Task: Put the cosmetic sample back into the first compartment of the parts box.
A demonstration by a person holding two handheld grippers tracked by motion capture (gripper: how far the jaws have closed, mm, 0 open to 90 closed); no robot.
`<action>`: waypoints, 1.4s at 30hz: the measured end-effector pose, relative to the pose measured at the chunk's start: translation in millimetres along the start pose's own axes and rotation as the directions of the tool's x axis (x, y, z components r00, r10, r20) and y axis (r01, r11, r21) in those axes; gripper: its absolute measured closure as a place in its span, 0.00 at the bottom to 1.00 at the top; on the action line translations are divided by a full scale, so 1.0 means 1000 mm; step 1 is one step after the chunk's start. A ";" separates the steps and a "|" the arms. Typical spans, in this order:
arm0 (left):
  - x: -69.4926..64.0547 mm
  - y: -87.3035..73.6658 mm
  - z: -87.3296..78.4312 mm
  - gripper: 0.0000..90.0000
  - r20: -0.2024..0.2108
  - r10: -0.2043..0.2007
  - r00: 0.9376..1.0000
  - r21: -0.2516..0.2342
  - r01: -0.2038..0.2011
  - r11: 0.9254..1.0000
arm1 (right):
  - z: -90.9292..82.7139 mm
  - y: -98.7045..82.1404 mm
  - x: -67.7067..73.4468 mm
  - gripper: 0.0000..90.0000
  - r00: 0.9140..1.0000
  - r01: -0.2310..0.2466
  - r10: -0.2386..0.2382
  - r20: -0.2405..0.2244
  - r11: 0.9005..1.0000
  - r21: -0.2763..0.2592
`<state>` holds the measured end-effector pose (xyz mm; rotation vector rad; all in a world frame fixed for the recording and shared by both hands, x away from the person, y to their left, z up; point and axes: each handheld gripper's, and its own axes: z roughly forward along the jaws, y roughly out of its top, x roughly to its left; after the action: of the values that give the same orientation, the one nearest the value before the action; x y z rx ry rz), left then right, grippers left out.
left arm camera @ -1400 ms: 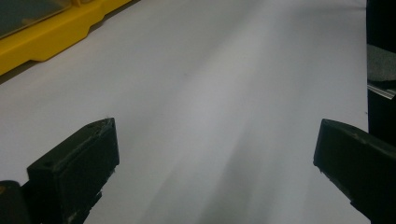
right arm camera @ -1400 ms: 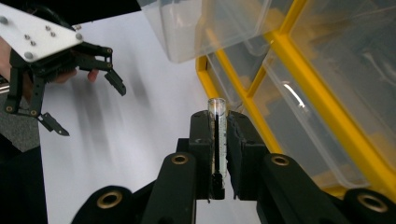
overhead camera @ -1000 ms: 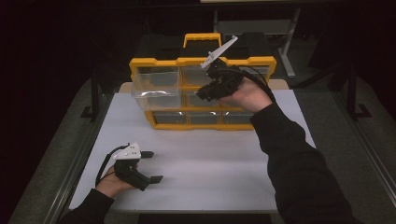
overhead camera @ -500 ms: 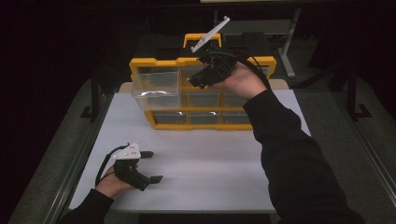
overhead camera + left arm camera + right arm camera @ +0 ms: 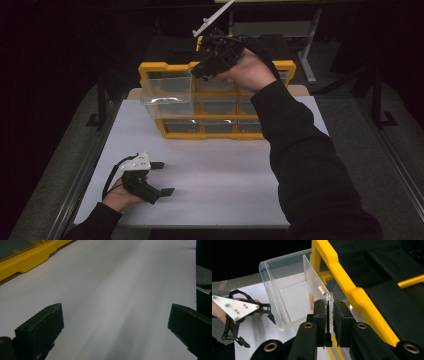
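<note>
- Left gripper (image 5: pixel 161 177) sits low on the white tabletop (image 5: pixel 225 175) at the near left, jaws wide apart, nothing between them.
- Right gripper (image 5: pixel 328 322) is up over the yellow-framed drawer organiser (image 5: pixel 150 70), jaws clamped on a small clear glass vial with a dark core (image 5: pixel 328 312).
- Vial's long axis runs along the jaws, open rim pointing away from the hand.
- Pulled-out clear plastic drawer (image 5: pixel 287 292) lies just beyond and left of the vial tip; right hand is far nearer to it.
- Tabletop bare and flat; room behind dark.
</note>
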<state>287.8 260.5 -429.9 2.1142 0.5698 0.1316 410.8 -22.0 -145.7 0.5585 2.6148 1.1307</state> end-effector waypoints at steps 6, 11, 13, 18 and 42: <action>0.000 0.000 -0.001 0.00 0.003 0.000 1.000 -0.003 0.000 1.000 | 0.010 0.012 0.005 0.88 1.000 0.007 -0.007 -0.029 1.000 0.009; 0.000 0.000 0.000 0.00 0.006 0.004 1.000 -0.001 -0.004 1.000 | 0.019 0.019 0.010 0.88 0.999 0.019 -0.019 -0.044 1.000 0.021; 0.000 0.000 0.000 0.00 0.006 0.006 1.000 -0.001 -0.006 1.000 | 0.021 0.021 0.011 0.88 0.999 0.020 -0.019 -0.048 1.000 0.021; 0.000 0.000 -0.001 0.00 0.005 0.001 1.000 -0.008 -0.001 1.000 | 0.035 0.027 0.018 0.88 0.997 0.045 -0.042 -0.072 0.998 0.046; 0.001 -0.002 -0.004 0.00 0.006 -0.004 1.000 -0.011 0.004 1.000 | 0.070 0.032 0.025 0.87 0.991 0.075 -0.054 -0.126 0.983 0.171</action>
<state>287.0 264.4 -429.3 2.1022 0.5684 0.1262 421.5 54.1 -170.9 0.4481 2.8336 0.9492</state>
